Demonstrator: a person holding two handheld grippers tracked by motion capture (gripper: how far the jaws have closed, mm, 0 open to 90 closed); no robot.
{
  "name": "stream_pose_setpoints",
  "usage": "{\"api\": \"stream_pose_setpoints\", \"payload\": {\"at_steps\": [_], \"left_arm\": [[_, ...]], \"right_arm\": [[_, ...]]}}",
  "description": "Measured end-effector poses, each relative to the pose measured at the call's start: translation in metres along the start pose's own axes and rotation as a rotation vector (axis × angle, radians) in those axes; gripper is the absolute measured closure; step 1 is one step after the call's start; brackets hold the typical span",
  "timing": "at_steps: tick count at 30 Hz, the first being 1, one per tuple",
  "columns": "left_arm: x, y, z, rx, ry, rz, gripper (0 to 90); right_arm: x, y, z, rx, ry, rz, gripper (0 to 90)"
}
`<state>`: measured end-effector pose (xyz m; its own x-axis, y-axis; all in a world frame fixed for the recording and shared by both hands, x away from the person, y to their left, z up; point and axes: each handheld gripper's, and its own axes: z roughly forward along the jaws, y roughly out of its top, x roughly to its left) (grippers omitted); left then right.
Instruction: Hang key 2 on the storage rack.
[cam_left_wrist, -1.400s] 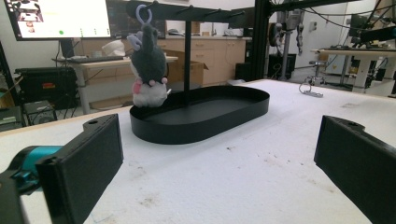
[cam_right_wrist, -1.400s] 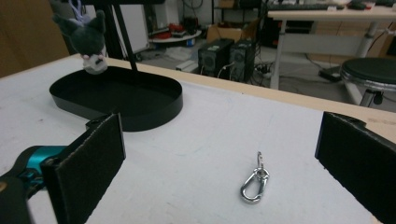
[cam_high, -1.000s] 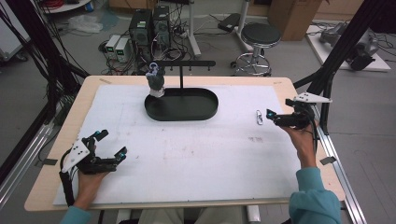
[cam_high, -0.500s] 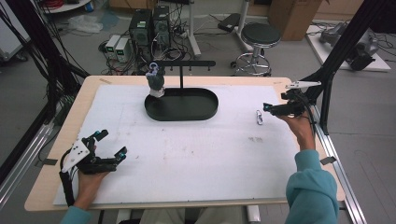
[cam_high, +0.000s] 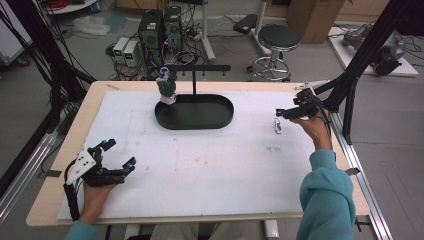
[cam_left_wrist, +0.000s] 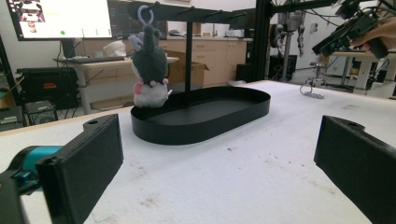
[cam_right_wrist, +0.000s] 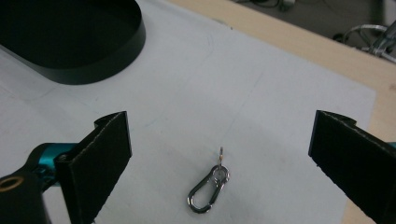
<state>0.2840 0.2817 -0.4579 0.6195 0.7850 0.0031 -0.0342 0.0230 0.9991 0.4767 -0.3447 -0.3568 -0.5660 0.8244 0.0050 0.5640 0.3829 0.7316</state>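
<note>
A small metal carabiner (cam_high: 277, 126) lies on the white mat at the right. In the right gripper view the carabiner (cam_right_wrist: 208, 189) sits low between the two jaws. My right gripper (cam_high: 284, 110) hovers just above and behind it, open and holding nothing; its jaws (cam_right_wrist: 219, 135) stand wide apart. A grey plush toy (cam_high: 167, 89) hangs by a purple loop from a black rack over an oval black tray (cam_high: 195, 126). My left gripper (cam_high: 120, 153) rests open on the mat at the near left, pointing at the plush toy (cam_left_wrist: 149, 65) and the tray (cam_left_wrist: 201, 128).
The white mat covers most of a wooden table (cam_high: 95, 100). A black frame post (cam_high: 350, 95) rises close behind the right hand. Computers, cables and a stool (cam_high: 277, 37) stand on the floor beyond the far edge.
The right gripper has moved left and away from the person, coming over the carabiner. The left gripper has stayed put.
</note>
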Motion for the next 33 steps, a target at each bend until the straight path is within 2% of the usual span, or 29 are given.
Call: {"api": "stream_pose_setpoints", "payload": {"at_steps": [2,7,12,14,16,21,29,33], "left_arm": [[0.000,0.000,0.000,0.000,0.000,0.000,1.7],[0.000,0.000,0.000,-0.001,-0.001,0.000,1.7],[0.000,0.000,0.000,-0.004,0.001,-0.006,1.7],[0.000,0.000,0.000,-0.004,0.001,-0.007,1.7],[0.000,0.000,0.000,-0.005,0.000,-0.005,1.7],[0.000,0.000,0.000,-0.001,-0.002,-0.002,1.7],[0.000,0.000,0.000,-0.001,-0.002,-0.002,1.7],[0.000,0.000,0.000,-0.001,-0.003,-0.001,1.7]], "right_arm": [[-0.002,-0.002,0.006,0.033,-0.007,-0.003,5.1],[-0.002,-0.003,0.018,0.068,-0.004,-0.007,5.1],[-0.002,-0.006,0.028,0.118,-0.025,-0.016,5.5],[-0.003,-0.007,0.031,0.136,-0.025,-0.019,8.0],[-0.004,-0.007,0.032,0.147,-0.024,-0.011,14.4],[-0.005,-0.009,0.036,0.178,-0.008,-0.009,18.4],[-0.006,-0.012,0.043,0.227,-0.003,-0.013,29.9],[-0.007,-0.013,0.046,0.246,-0.005,-0.017,41.2]]}}
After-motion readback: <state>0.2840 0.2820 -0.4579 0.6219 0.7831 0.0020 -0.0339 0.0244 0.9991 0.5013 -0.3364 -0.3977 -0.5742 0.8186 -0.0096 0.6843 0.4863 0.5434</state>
